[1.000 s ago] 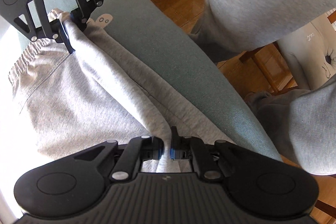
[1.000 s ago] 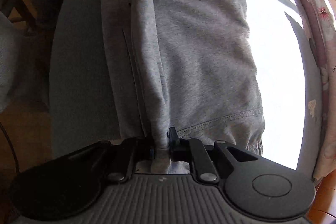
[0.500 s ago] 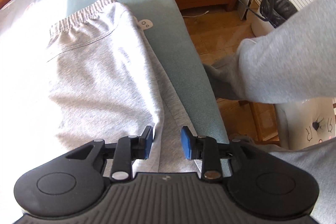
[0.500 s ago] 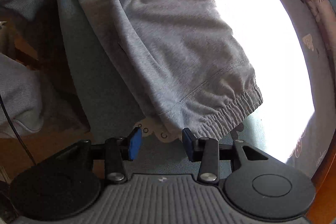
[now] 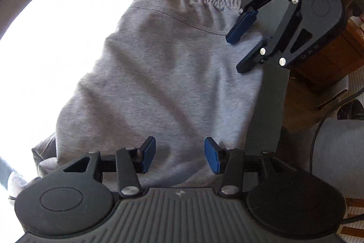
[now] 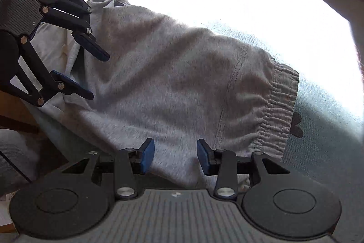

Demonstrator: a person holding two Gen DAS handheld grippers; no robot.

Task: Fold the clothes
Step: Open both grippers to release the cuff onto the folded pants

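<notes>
Hovering over the grey sweatpants (image 5: pixel 163 74), both grippers stand released, with nothing clamped between their blue pads. The left gripper (image 5: pixel 179 157) has just been opening; cloth lies below its jaws but is not pinched. The right gripper (image 6: pixel 175 157) has opened too within the past second and is likewise empty, poised near the elastic cuff (image 6: pixel 281 111).

The garment lies flat on the teal-covered bed (image 5: pixel 268 106), doubled lengthwise, with strong sunlight washing out the far side.

Judgement: one fold appears set down and let go; the step in hand is repositioning for the next. That move calls for each gripper to take an edge at the cuff end and carry it across toward the opposite end, keeping the layers aligned.

Pose: both grippers point steeply downward, facing one another across the garment, each visible in the other's view.
</notes>
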